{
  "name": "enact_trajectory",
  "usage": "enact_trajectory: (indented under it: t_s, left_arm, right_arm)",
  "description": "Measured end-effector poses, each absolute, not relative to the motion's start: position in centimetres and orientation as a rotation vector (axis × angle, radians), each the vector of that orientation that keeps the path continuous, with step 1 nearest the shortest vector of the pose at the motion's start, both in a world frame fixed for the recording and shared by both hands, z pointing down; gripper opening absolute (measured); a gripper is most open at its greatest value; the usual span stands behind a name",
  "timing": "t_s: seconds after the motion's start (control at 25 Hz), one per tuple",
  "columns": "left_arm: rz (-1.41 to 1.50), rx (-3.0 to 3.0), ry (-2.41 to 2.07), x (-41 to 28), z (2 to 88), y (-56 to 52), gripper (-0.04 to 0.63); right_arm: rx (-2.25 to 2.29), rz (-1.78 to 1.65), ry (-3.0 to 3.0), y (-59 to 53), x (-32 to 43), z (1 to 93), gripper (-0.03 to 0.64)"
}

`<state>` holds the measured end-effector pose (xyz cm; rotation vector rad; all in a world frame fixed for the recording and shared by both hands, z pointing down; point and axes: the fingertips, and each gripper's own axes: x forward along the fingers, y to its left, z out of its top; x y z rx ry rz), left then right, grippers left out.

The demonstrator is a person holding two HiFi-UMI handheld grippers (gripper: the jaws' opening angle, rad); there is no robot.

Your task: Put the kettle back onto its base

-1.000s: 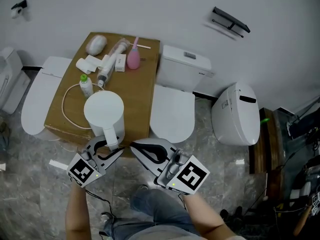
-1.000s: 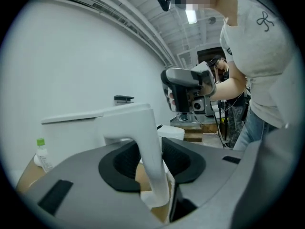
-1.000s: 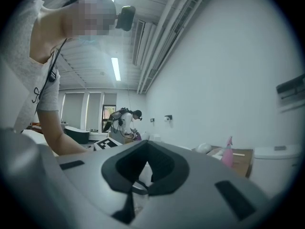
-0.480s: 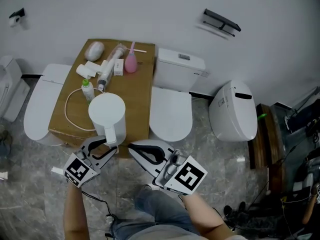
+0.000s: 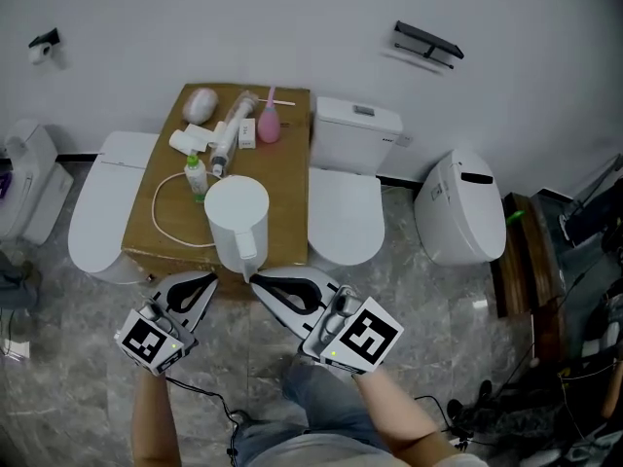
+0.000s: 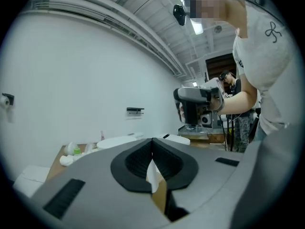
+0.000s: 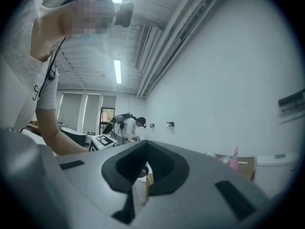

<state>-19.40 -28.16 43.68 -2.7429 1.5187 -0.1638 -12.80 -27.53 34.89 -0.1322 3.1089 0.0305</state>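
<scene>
A white kettle (image 5: 237, 212) stands upright on the near part of a cardboard box (image 5: 284, 178), its handle (image 5: 245, 254) toward me. Its base is hidden beneath it; a white cable (image 5: 164, 230) loops away on the box to its left. My left gripper (image 5: 211, 279) hangs just off the box's front edge, left of the handle, shut and empty; its jaws meet at the tip (image 6: 152, 140). My right gripper (image 5: 256, 281) is beside it, just below the handle, also shut on nothing (image 7: 145, 142). Neither touches the kettle.
On the far end of the box lie a pink bulb bottle (image 5: 269, 125), a green-capped bottle (image 5: 196, 175) and several white toiletries. White toilets flank the box on the left (image 5: 102, 207), the right (image 5: 341, 217) and farther right (image 5: 458, 217). The floor is grey marble.
My left gripper, open around the kettle's handle a second ago, has drawn back off it and shut. The right gripper has also pulled back a little. The kettle stays on the box.
</scene>
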Motion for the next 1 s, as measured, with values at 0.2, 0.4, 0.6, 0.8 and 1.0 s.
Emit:
enact_trajectory:
  t_s: [0.2, 0.4, 0.6, 0.8, 1.0]
  left_arm:
    - [-0.120, -2.752, 1.507, -18.6, 39.4, -23.5, 0.009]
    - [-0.115, -2.726, 1.509, -18.7, 34.6, -18.0, 0.009]
    - [-0.058, -2.725, 1.484, -18.8, 30.7, -12.7, 0.009]
    - [-0.083, -2.725, 1.418, -18.6, 29.2, -8.8, 0.009]
    - [-0.094, -2.727, 1.379, -18.7, 28.9, -5.8, 0.009]
  right_arm:
    - [-0.158, 0.051, 3.112, -22.9, -14.5, 33.4, 0.008]
    - [-0.201, 0.066, 3.094, -17.9, -15.9, 31.9, 0.008]
    - [-0.287, 0.095, 3.091, -13.3, -16.6, 30.9, 0.008]
    - [-0.359, 0.098, 3.066, -9.5, -16.8, 30.2, 0.008]
    - [-0.401, 0.100, 3.058, -6.5, -16.7, 29.8, 0.008]
